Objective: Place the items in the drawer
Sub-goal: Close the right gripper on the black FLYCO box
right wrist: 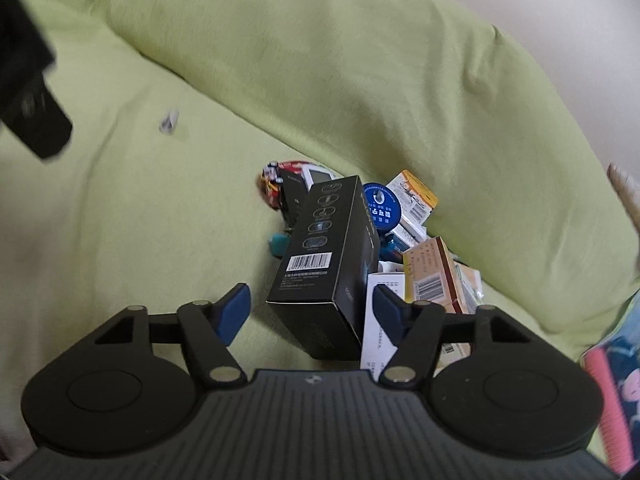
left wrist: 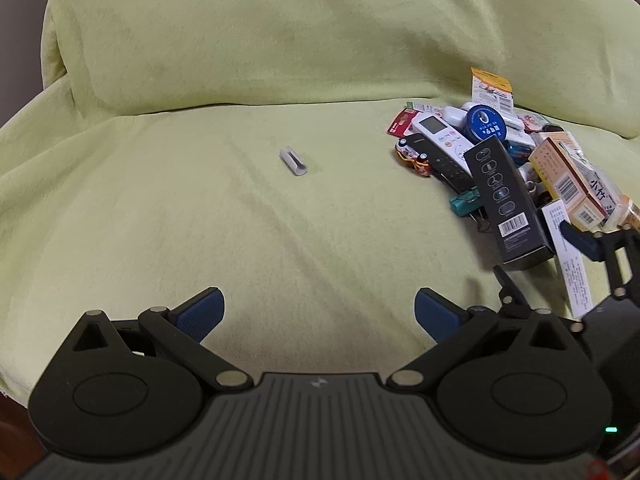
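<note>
Straddling the near end of the black carton (right wrist: 326, 264), my right gripper (right wrist: 312, 314) stands spread wide, one blue pad on each side of the box, neither pad touching it as far as I can tell.

Item 1, black carton: long rectangular retail box, barcode on its upper face, lying propped on the heap of small items (left wrist: 504, 160) at the right of the green sofa cover (left wrist: 240, 220). Judged light and stiff, probably thin card that will dent under a hard squeeze. The printed faces look smooth, so it may slide in the pads. Best hold: across the two long side faces near the low end, pads flat, moderate pressure.

Item 2, heap contents: white remote with screen (left wrist: 442, 134), blue round tin (left wrist: 486, 122), yellow medicine box (left wrist: 568, 178), teal binder clip (left wrist: 464, 204), paper leaflet (left wrist: 570, 264). All loosely stacked; lifting the carton could shift those leaning on it.

Item 3, grey clip-like piece (left wrist: 294, 162): lies alone on the cover, well apart from the heap. Small, seemingly rigid.

Item 4, my left gripper (left wrist: 320, 316): fingers fully apart, empty, hovering above bare cover.

Drawer: not visible in either view.
</note>
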### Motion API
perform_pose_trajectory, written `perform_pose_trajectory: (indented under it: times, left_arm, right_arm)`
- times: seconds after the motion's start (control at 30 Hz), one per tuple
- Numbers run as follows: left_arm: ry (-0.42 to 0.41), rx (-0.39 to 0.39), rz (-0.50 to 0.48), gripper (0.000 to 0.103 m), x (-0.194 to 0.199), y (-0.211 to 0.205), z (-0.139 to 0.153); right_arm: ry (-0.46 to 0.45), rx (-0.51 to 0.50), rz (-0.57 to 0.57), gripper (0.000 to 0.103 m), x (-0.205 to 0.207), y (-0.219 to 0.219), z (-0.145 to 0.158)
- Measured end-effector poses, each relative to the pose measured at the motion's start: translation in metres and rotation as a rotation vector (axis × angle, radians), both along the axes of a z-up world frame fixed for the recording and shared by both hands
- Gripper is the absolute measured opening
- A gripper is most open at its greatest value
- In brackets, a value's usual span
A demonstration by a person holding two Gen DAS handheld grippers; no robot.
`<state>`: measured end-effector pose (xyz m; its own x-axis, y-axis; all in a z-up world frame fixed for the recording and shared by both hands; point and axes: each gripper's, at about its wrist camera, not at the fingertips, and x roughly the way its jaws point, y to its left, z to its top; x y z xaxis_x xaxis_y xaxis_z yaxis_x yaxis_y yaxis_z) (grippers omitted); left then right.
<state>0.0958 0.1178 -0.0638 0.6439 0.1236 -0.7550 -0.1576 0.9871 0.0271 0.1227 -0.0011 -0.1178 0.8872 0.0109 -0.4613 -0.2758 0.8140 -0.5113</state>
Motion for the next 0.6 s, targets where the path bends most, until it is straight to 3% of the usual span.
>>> perform_pose_trajectory:
  times: [0.13,0.27,0.33,0.43,0.6]
  left_arm:
    - [0.004,-0.007,0.011,0.102,0.004,0.005,-0.002]
    - [0.012,-0.016,0.021,0.102,0.007,0.009,-0.005]
    - [0.012,-0.017,0.02,0.102,0.007,0.009,-0.005]
    - [0.011,-0.018,0.019,0.102,0.006,0.009,-0.006]
    - [0.011,-0.027,0.02,0.102,0.002,0.008,-0.005]
  right_arm:
    - [-0.023,-0.071,-0.005,0.061,0.007,0.011,-0.013]
    - [-0.046,-0.164,-0.026,0.047,0.016,0.019,-0.029]
    - [-0.057,-0.155,-0.03,0.046,0.019,0.017,-0.028]
    - [-0.05,-0.045,-0.037,0.042,0.018,0.005,-0.015]
    - [0.035,0.303,-0.047,0.041,0.008,-0.03,0.023]
